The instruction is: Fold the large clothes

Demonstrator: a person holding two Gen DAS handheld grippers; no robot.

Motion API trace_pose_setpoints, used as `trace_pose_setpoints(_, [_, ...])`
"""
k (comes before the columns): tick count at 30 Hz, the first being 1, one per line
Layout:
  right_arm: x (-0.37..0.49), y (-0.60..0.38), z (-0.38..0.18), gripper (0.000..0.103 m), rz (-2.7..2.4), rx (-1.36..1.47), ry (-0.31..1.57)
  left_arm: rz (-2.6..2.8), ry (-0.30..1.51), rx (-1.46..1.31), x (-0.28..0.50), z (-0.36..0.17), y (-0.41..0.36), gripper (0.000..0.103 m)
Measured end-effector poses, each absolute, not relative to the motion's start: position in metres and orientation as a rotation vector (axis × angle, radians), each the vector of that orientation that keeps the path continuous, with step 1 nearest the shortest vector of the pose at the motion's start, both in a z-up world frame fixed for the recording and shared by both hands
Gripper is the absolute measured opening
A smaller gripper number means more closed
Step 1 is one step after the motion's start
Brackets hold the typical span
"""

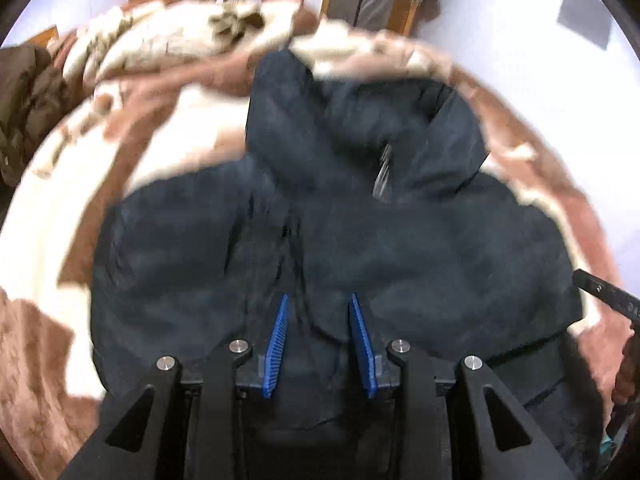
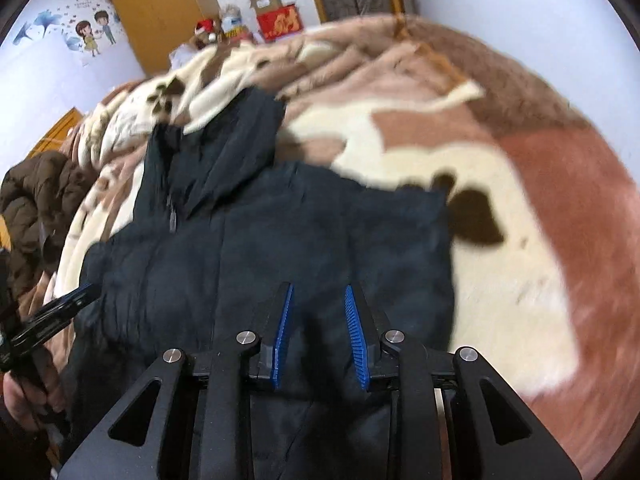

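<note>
Dark navy fabric fills the middle of both views: a jacket [image 1: 360,240] is spread on a bed covered by a brown and cream blanket [image 1: 168,128]. Much of both pictures is smeared by motion blur, so seams and folds of the jacket are hard to make out, and its lower part is hidden behind the black frames of the tongs at the bottom of each frame. A zipper [image 1: 383,176] is seen near the collar, upper middle of the left view.

The left tongs [image 1: 318,300] are held spread over the jacket, blue pads apart with cloth between them; whether the cloth is touched cannot be told. The right tongs [image 2: 319,290] are likewise spread above the jacket [image 2: 280,240], nothing pinched. Each pair appears cut off at the edge of the other's view, the left tongs at the lower left of the right view.

A brown coat [image 2: 36,200] lies at the left edge. A red box [image 2: 280,22] stands by the far wall, its contents not visible.
</note>
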State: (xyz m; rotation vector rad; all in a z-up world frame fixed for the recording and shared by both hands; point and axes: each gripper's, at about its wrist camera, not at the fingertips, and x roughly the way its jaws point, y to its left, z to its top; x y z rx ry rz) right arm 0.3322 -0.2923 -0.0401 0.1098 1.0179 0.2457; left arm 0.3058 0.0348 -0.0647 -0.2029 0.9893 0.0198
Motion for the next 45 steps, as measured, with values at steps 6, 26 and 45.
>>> trace_pose_setpoints(6, [0.345, -0.283, -0.072, 0.027, 0.224, 0.092, 1.084, 0.022, 1.002, -0.224, 0.311, -0.081, 0.033, 0.037])
trace_pose_setpoints(26, [0.195, -0.238, 0.076, 0.028, 0.244, 0.061, 0.74, -0.027, 0.873, -0.238, 0.161, 0.039, 0.022, 0.037])
trace_pose_setpoints(45, [0.117, -0.203, 0.123, 0.04, 0.344, 0.054, 0.654, -0.055, 0.78, -0.246, 0.078, 0.091, 0.025, 0.053])
